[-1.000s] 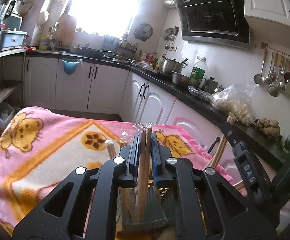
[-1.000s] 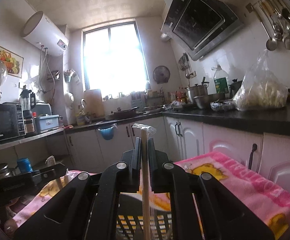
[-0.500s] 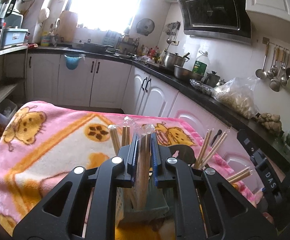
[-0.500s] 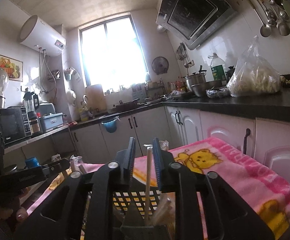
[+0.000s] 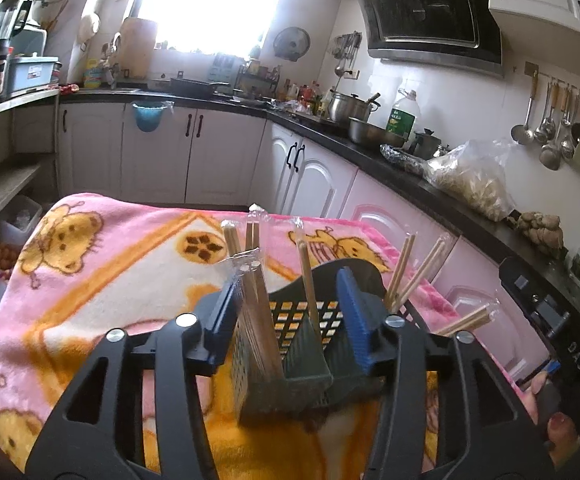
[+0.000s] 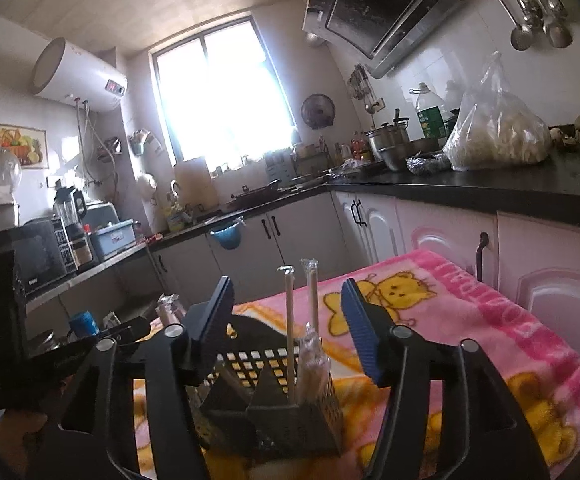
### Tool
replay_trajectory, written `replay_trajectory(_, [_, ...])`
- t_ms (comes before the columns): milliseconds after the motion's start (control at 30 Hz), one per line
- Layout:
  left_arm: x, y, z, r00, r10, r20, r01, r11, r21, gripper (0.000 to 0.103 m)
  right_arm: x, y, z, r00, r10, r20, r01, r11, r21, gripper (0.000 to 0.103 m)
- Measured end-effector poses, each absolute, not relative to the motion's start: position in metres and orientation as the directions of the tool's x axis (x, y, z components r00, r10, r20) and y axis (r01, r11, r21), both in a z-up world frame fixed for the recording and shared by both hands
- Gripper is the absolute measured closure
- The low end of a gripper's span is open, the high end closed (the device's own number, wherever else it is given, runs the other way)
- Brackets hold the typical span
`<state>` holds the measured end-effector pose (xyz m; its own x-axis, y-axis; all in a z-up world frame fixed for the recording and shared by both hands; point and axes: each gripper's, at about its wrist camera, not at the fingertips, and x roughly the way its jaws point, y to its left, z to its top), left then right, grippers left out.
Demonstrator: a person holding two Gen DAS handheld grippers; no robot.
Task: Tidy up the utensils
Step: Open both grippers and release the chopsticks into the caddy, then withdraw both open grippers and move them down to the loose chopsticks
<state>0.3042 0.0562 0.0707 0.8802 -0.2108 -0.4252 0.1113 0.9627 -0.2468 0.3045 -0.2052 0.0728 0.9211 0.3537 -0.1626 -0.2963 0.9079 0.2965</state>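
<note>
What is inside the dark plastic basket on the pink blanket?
The basket holds several wrapped chopsticks standing upright or leaning, in separate compartments. Their lower ends and the basket's floor are hidden by its walls and the open left gripper.

A dark green perforated utensil holder stands upright on the pink cartoon blanket, split by partitions into compartments. Wrapped wooden chopsticks stand nearly upright in its left compartment, their clear wrapper tips pointing to 12 o'clock. A single chopstick leans in the middle compartment. More wrapped pairs fan out towards 1 and 2 o'clock at the holder's right.
</note>
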Motion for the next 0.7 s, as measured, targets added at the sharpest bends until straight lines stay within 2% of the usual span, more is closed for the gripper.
replay_trajectory(267, [0.283,0.056,0.072,0.876,-0.219,-0.431,0.118,0.961,-0.249,0.038,0.281,-0.211,0.076,0.907,0.380,-0.181,-0.317,0.899,0.302,0.033])
replay_trajectory(433, [0.268,0.054,0.077,0.880,-0.221,-0.420,0.126,0.962,-0.243,0.015,0.267,-0.216,0.079,0.902,0.390,-0.186,-0.324,0.895,0.305,0.029])
replay_trajectory(500, [0.263,0.053,0.078,0.881,-0.222,-0.417,0.129,0.962,-0.241,0.012,0.262,-0.217,0.080,0.902,0.389,-0.186,-0.325,0.897,0.300,0.027])
replay_trajectory(700, [0.247,0.049,0.078,0.883,-0.222,-0.414,0.131,0.963,-0.237,0.012,0.248,-0.221,0.084,0.901,0.391,-0.190,-0.333,0.902,0.276,0.023])
